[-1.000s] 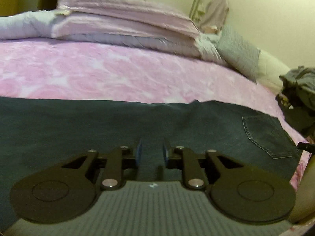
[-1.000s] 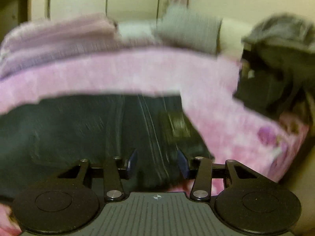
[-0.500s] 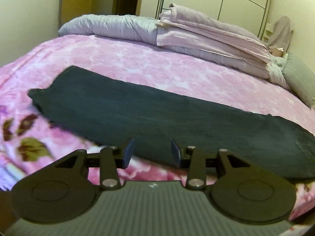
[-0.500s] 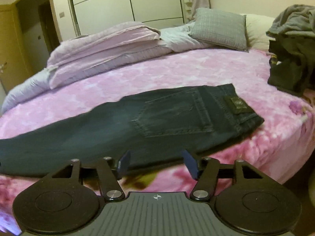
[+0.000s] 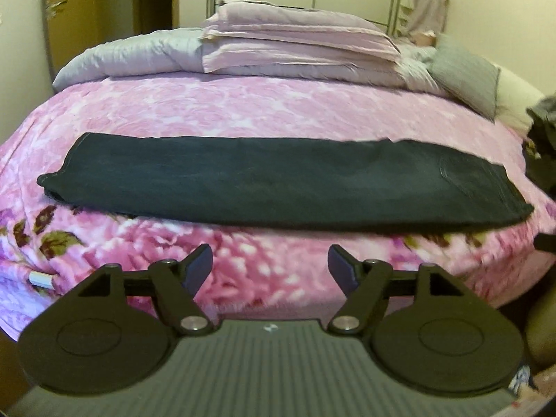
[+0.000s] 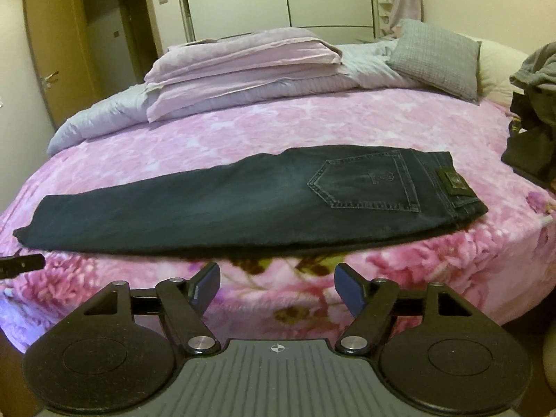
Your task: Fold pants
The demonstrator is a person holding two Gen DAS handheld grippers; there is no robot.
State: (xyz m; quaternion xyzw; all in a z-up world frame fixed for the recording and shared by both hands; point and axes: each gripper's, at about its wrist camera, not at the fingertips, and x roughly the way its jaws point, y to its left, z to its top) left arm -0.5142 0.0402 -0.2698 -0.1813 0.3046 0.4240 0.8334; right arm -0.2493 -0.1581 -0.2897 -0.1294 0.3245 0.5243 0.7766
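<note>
The dark denim jeans lie lengthwise across the near part of the bed, leg laid on leg in one long, flat band, with the waistband to the right and the hems to the left. So the first fold, in half along the length, looks done; judging by that long shape, the crosswise folds that bring hems toward waist are still to come. The cloth is heavy, matte, nearly black-blue, with paler stitching that outlines a back pocket and a small dark patch at the waist. Its near edge sits close to the mattress edge. Beneath it the pink floral blanket looks plush and soft. The left gripper has just been opening and now hangs wide with nothing between its jaws, back from the jeans and over the blanket's hanging edge. The right gripper also stands wide and empty. Farther off rest folded lilac bedding, a grey cushion and a heap of dark clothes.
</note>
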